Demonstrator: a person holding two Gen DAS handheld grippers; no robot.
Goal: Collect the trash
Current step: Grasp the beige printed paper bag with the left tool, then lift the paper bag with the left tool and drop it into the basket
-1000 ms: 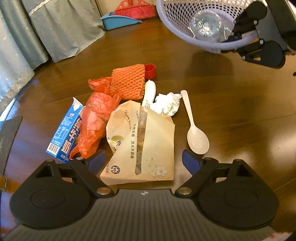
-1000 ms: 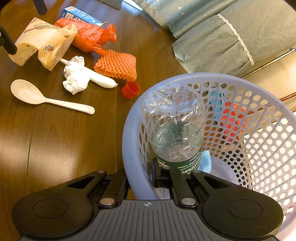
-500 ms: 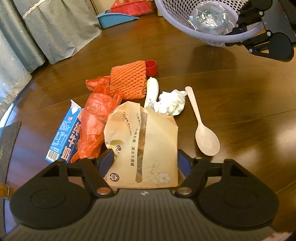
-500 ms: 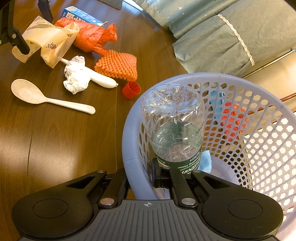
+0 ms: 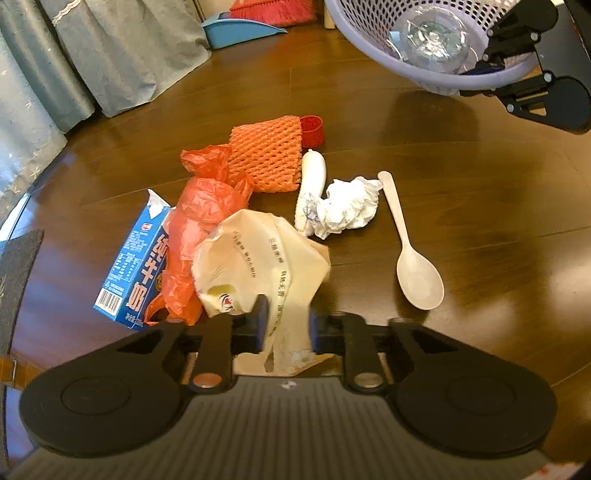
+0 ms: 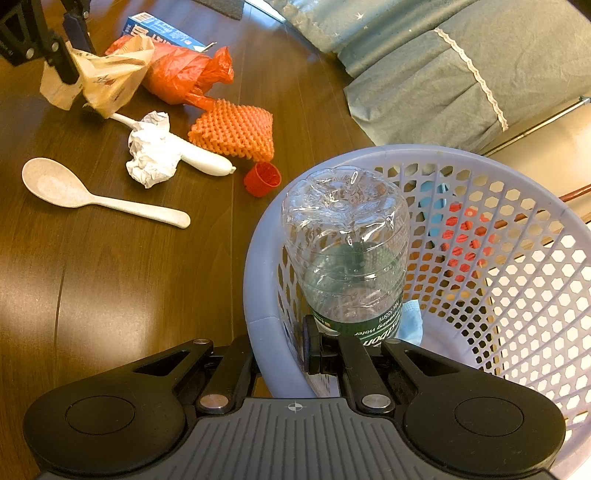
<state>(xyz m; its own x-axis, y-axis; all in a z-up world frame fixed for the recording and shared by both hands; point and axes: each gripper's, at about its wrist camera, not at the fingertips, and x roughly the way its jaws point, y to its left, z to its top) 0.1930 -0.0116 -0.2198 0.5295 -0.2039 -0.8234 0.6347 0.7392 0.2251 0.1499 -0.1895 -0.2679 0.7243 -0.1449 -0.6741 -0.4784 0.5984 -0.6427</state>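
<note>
My left gripper [image 5: 285, 326] is shut on a tan paper bag [image 5: 258, 258], crumpling its near end; the same bag [image 6: 99, 77] shows lifted at one end in the right wrist view. Around it lie a blue milk carton [image 5: 133, 266], a red plastic bag [image 5: 199, 218], an orange foam net [image 5: 266, 155], a red cap [image 5: 313, 129], a white tube [image 5: 312, 184], a crumpled tissue [image 5: 347, 206] and a pale spoon [image 5: 413, 266]. My right gripper [image 6: 280, 354] is shut on the rim of a lavender basket [image 6: 266, 295], which holds a clear plastic bottle [image 6: 347, 251].
The trash lies on a dark wooden table [image 5: 480, 206]. Grey-green curtains [image 5: 110, 55] hang behind it. A blue dustpan [image 5: 240, 31] and a red broom [image 5: 273, 9] stand on the floor at the back. A blue mask [image 6: 410, 321] lies in the basket's bottom.
My left gripper has moved forward over the paper bag's near end and shut on it, bunching the paper. The right gripper and basket have held still.
</note>
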